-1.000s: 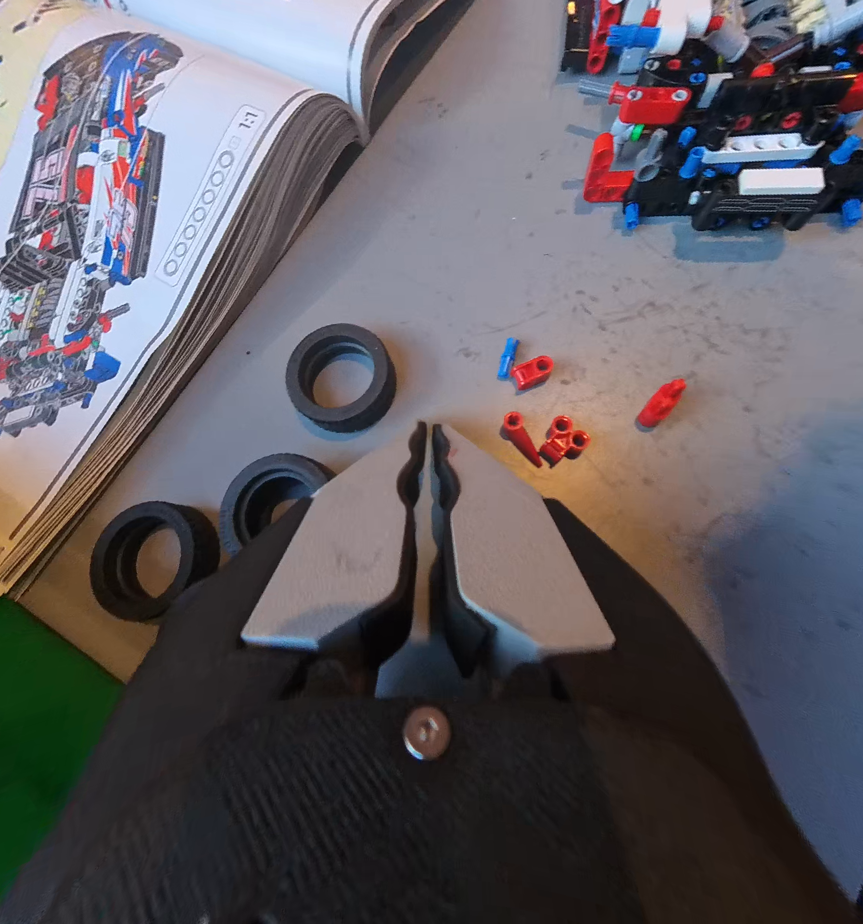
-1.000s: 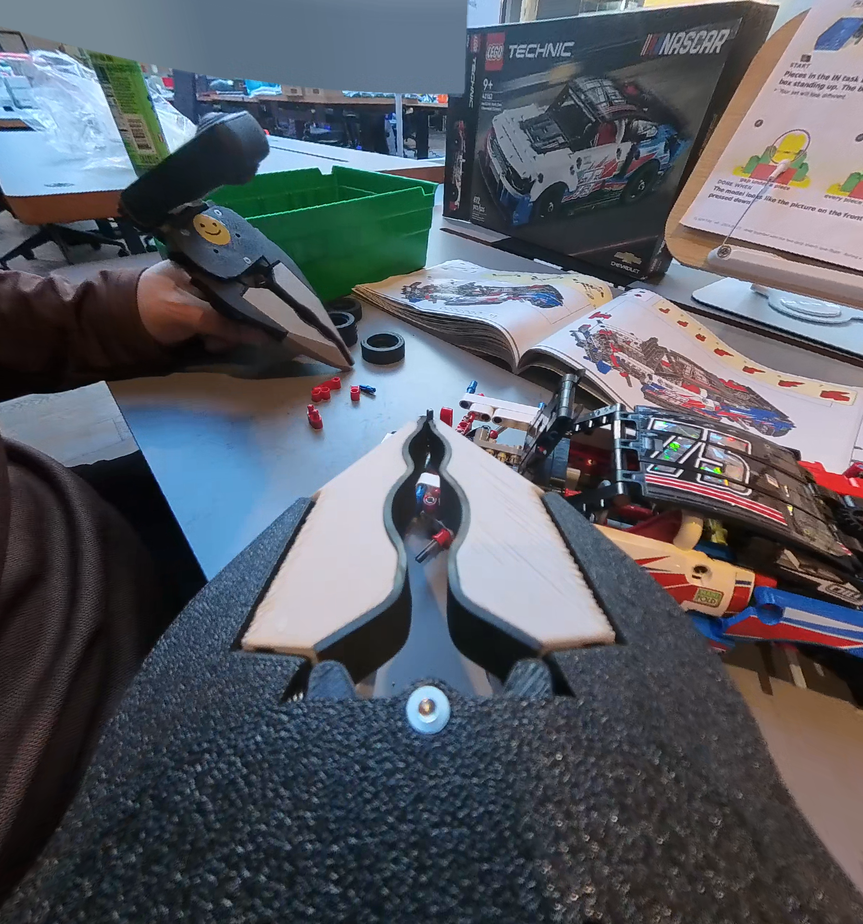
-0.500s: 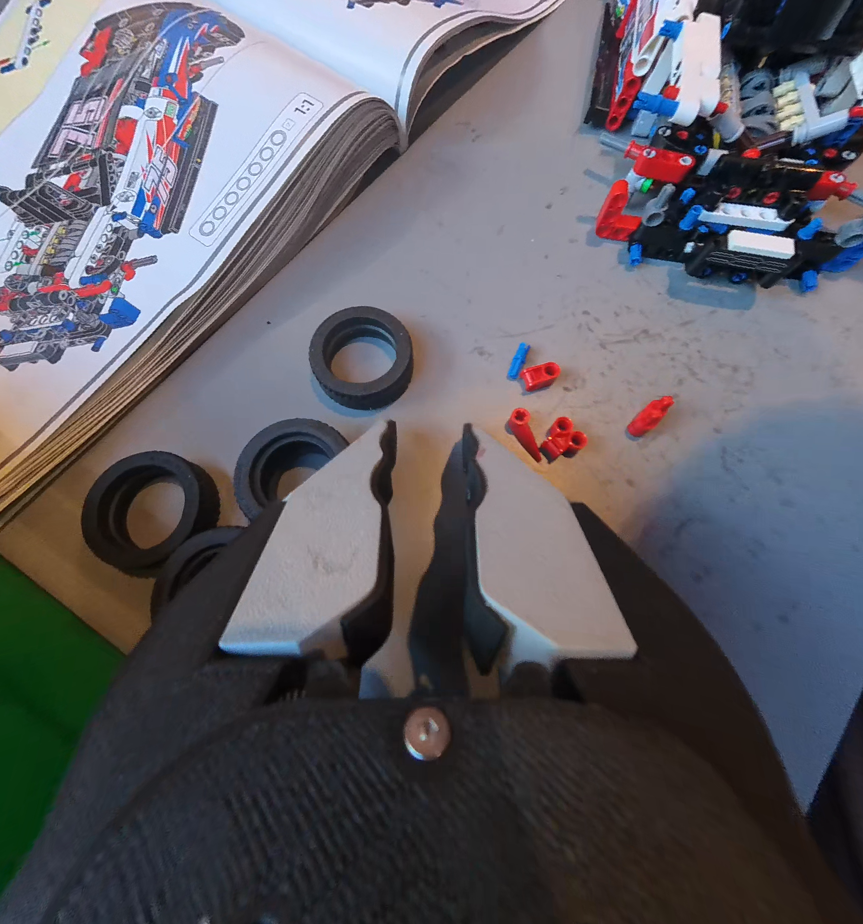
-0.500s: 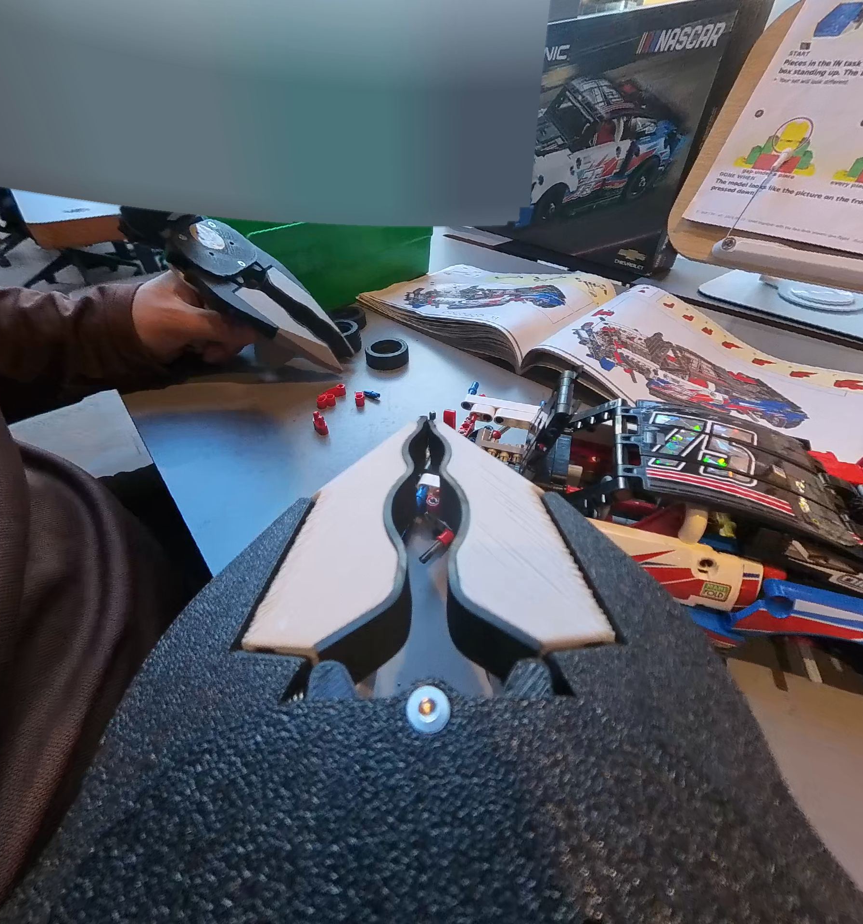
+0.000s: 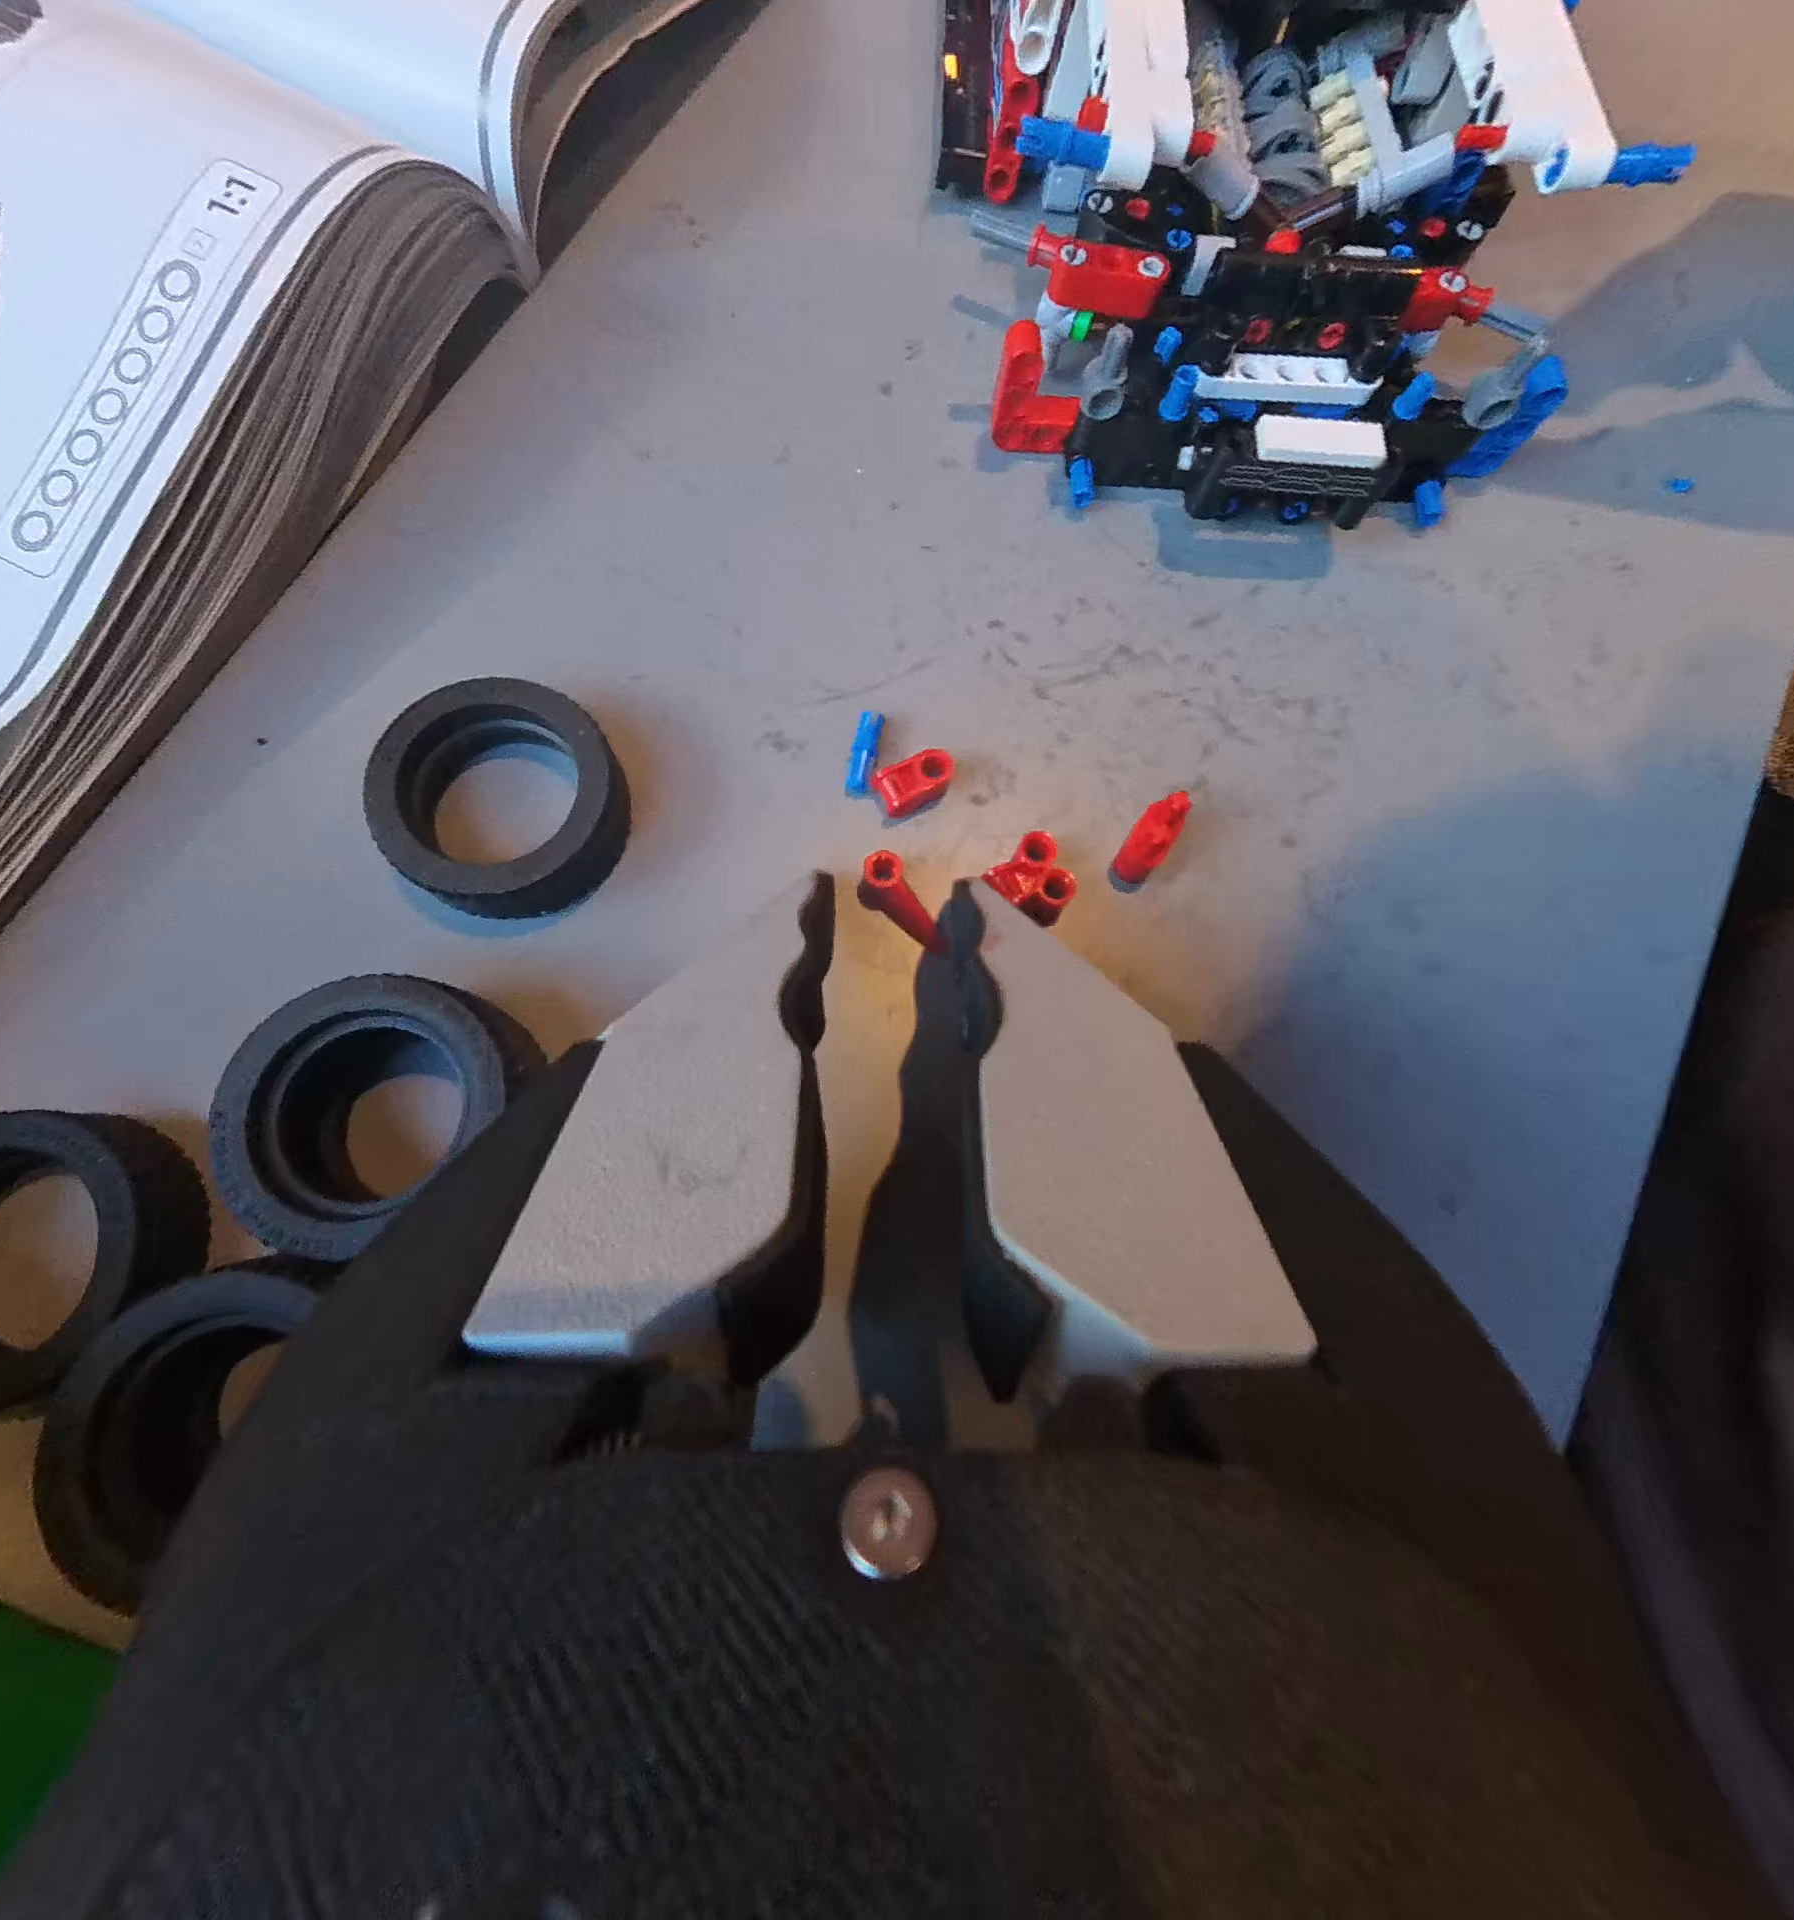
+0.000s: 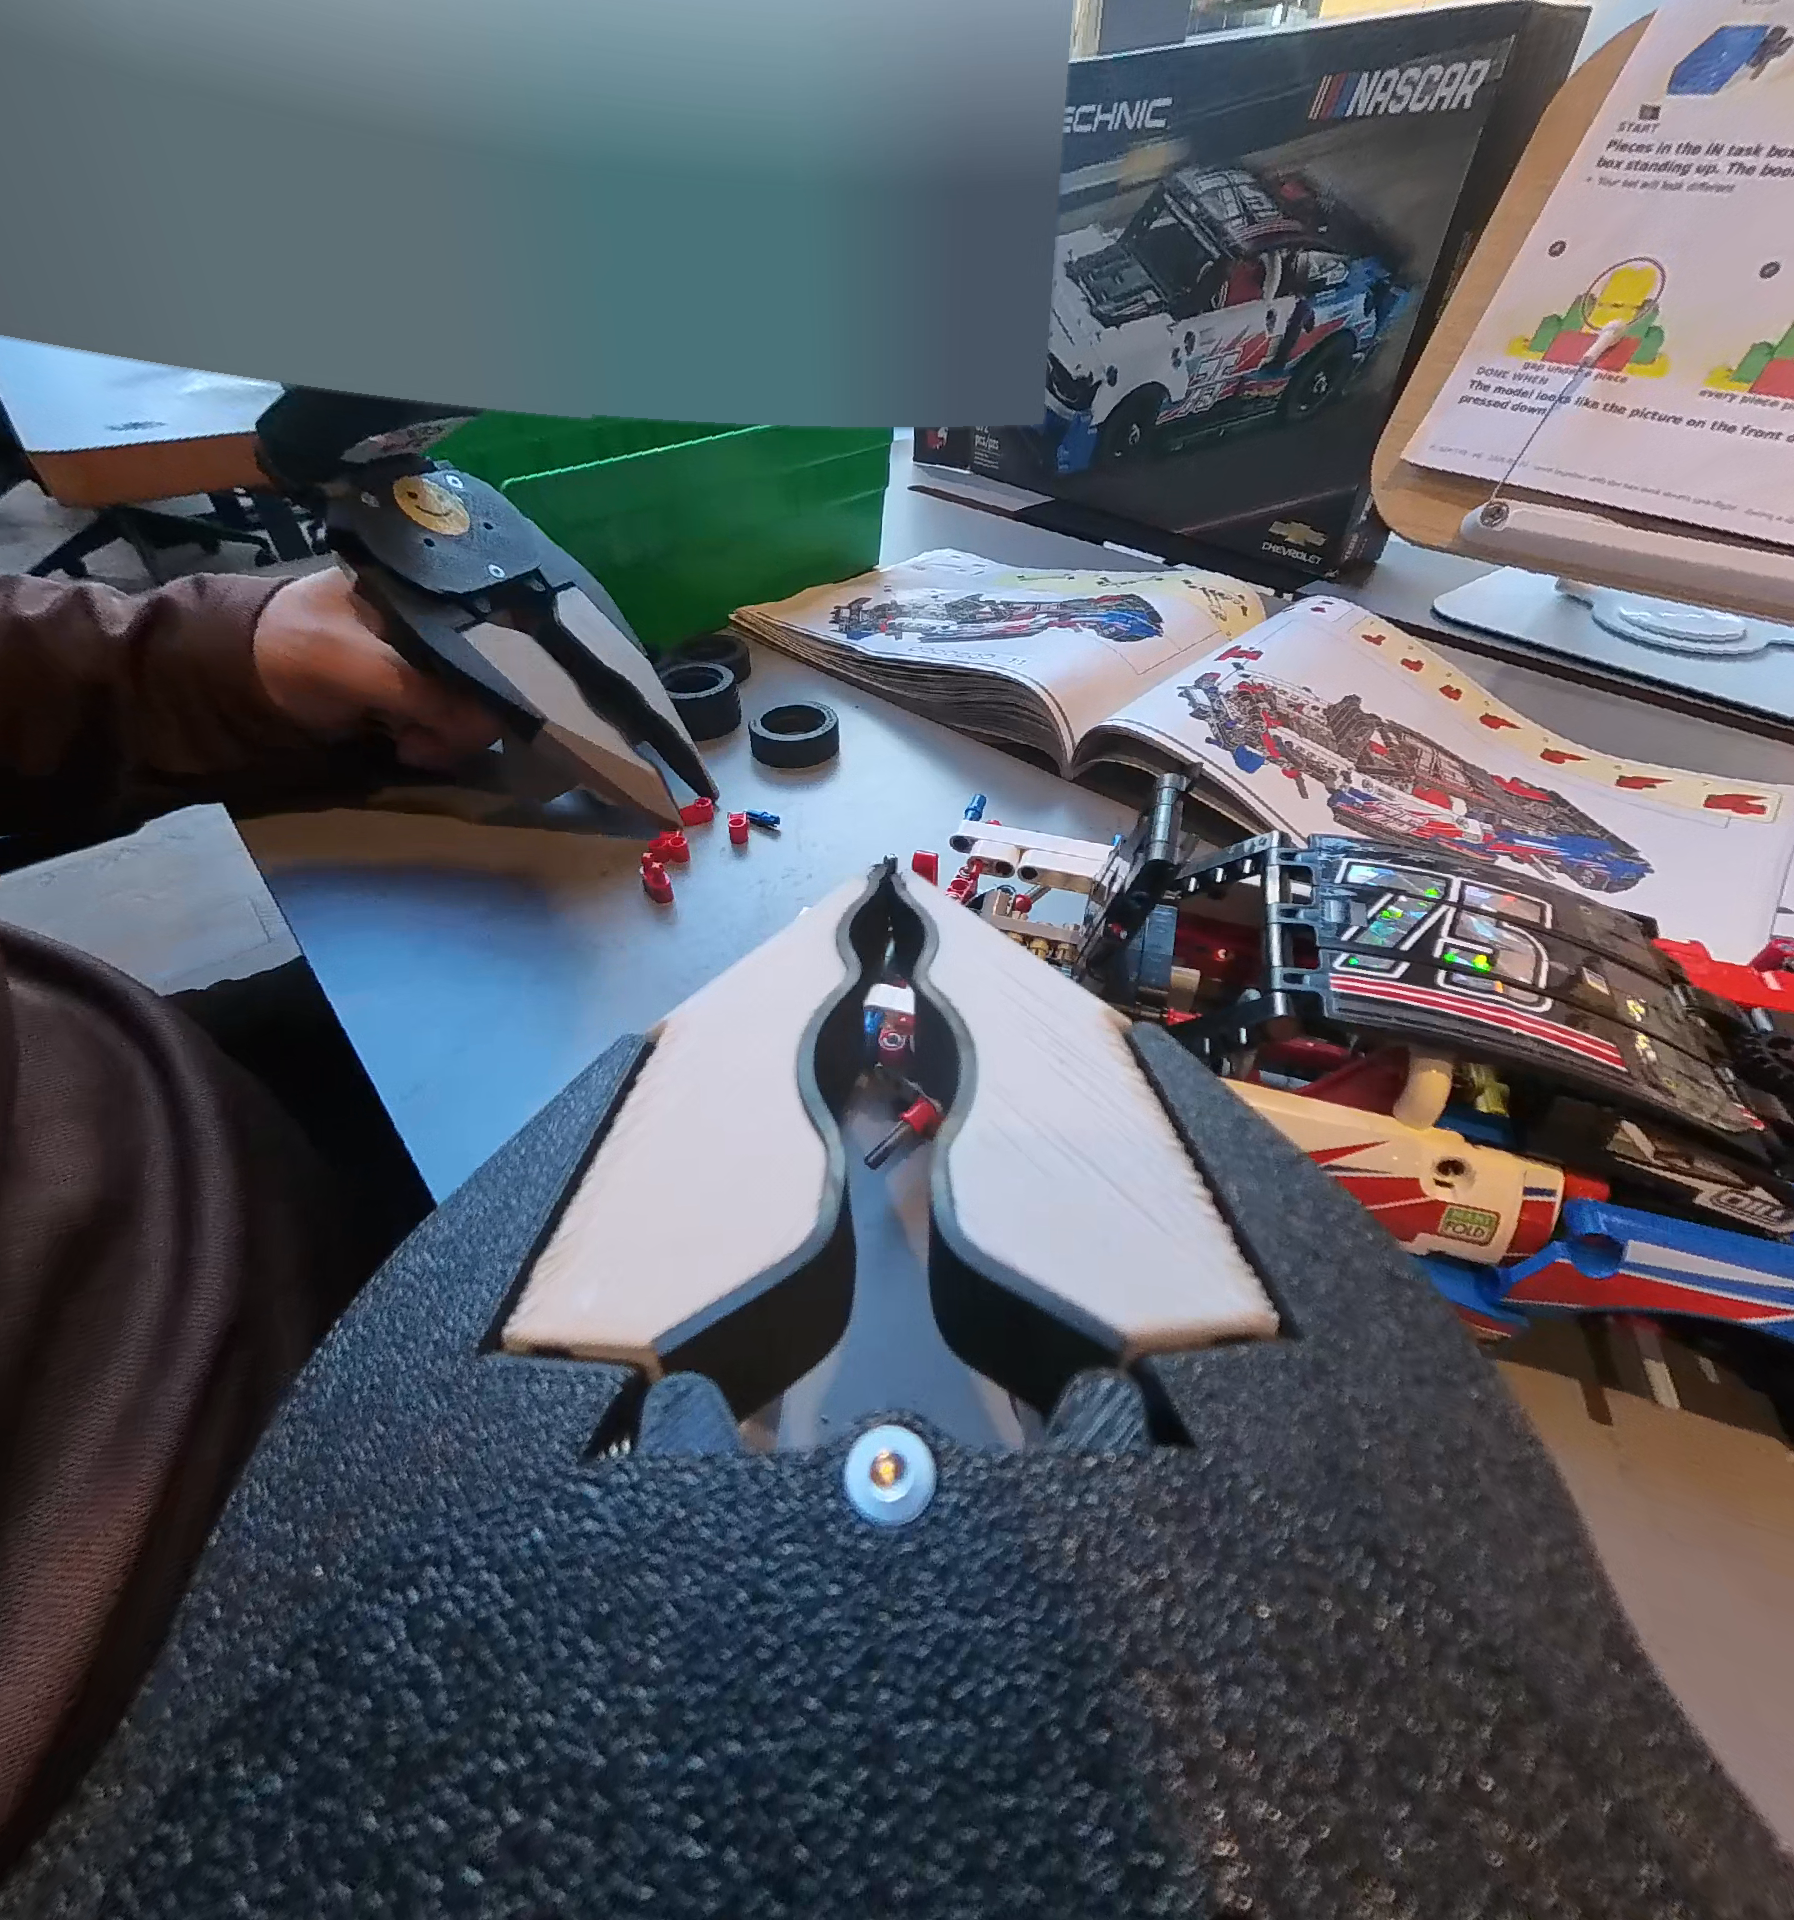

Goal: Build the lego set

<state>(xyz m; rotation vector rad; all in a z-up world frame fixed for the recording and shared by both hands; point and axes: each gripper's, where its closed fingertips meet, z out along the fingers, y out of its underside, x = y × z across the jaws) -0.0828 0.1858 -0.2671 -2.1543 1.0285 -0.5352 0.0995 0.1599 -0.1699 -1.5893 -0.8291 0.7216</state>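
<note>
Lego car model, half built, is lying on the grey worktop on the right side, just in front of the open instruction booklet. Near the left gripper a small group of loose pieces is lying: a red pin, a red connector, another red connector, a blue pin and a red axle piece. The left gripper is standing with its fingers spread, and the red pin is lying between the tips; it is not pinched. Four black tyres are lying to the left of it. The right gripper is hanging over the model with its tips pressed together, holding nothing.
</note>
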